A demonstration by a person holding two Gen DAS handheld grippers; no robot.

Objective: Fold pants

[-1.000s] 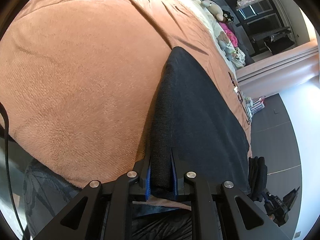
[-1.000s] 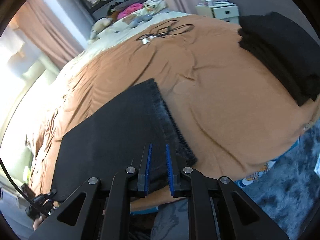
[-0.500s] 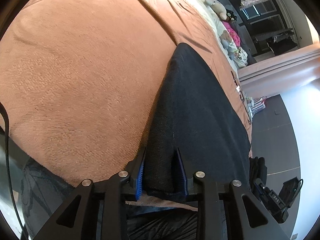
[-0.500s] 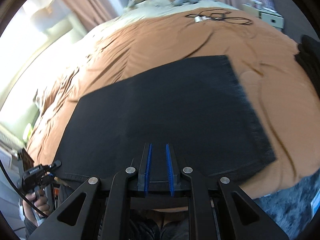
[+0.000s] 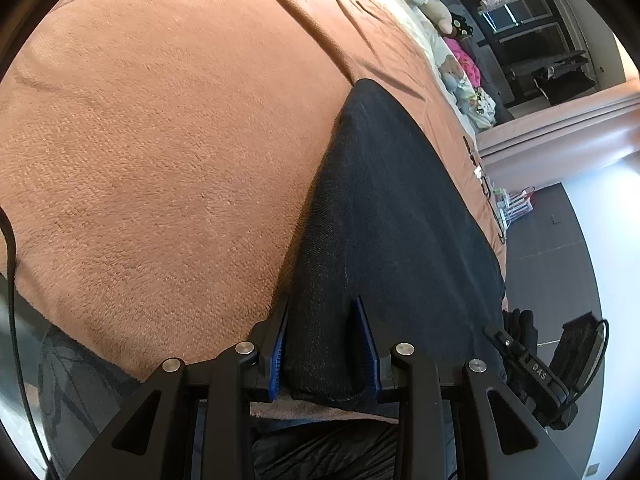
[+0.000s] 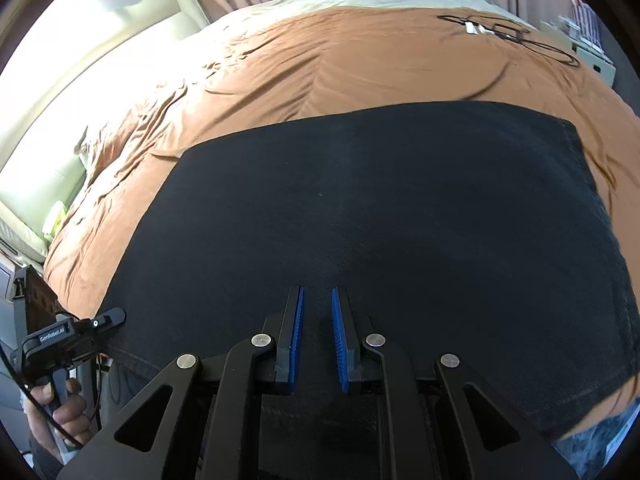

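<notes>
Black pants [image 6: 380, 208] lie folded into a wide flat rectangle on the brown blanket [image 6: 320, 60]. In the left wrist view the pants [image 5: 400, 220] stretch away from me, and their thick folded near corner sits between the blue pads of my left gripper [image 5: 322, 308]. The jaws stand spread and the cloth lies slack between them. My right gripper [image 6: 317, 296] hovers over the near middle of the pants. It is shut to a narrow slit with nothing in it. A hand holds the left gripper [image 6: 68, 340] at the pants' left corner.
Black cables [image 6: 492, 32] lie on the far part of the blanket. Stuffed toys [image 5: 436, 0] and pillows sit at the head of the bed. A white nightstand [image 6: 592, 60] stands at the far right. A grey rug [image 5: 60, 380] covers the floor below the bed edge.
The left jaws have widened around the folded corner. The right gripper has swept from the pants' right hem to over their middle, rolling as it went; the black clothes pile has left its view.
</notes>
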